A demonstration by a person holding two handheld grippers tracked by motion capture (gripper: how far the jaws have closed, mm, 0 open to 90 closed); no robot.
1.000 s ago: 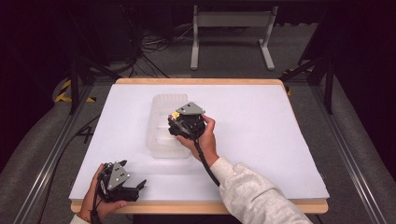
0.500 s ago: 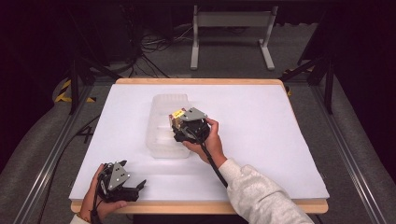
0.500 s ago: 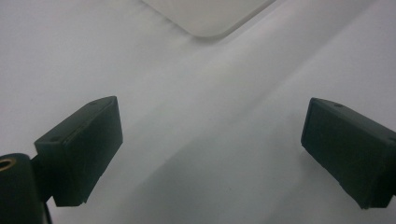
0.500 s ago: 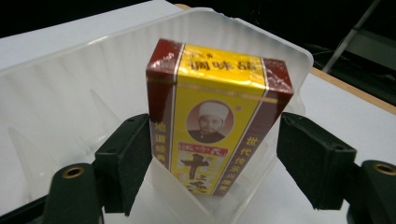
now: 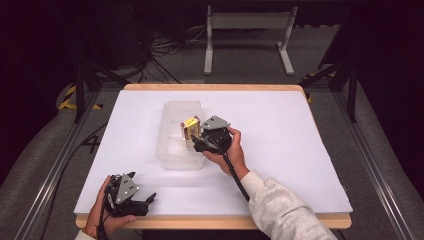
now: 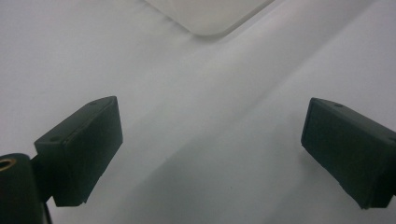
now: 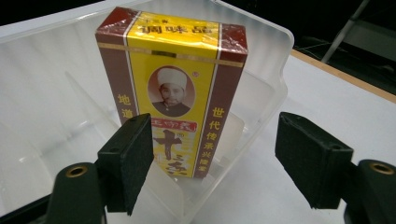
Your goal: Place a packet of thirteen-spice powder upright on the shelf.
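Two grippers work over one white tabletop (image 5: 280,150), the largest thing here, with bare sheet at 3 o'clock and along the near edge, so there is ample room to draw a hand back.

Next in size, a clear plastic bin (image 5: 172,155) sits left of centre, long side running toward 12 o'clock. Its walls are low and thin, and its rim is the one edge to mind on the way out.

Inside it, against the wall at 3 o'clock, stands a yellow and maroon box (image 7: 173,88), upright and leaning slightly on the plastic. I judge it was set there on end so the wall props it.

At the bin's 3 o'clock side, the right gripper (image 5: 198,143) has just been opening, and its jaws are now spread. The box stands beyond them, one pad overlapping its lower corner in the right gripper view, with no pinch on it. It reads as released.

Smallest in play, the left gripper (image 6: 212,154) rests at 7 o'clock near the tabletop's front edge, jaws spread wide over bare sheet and holding nothing, parked clear of the work.
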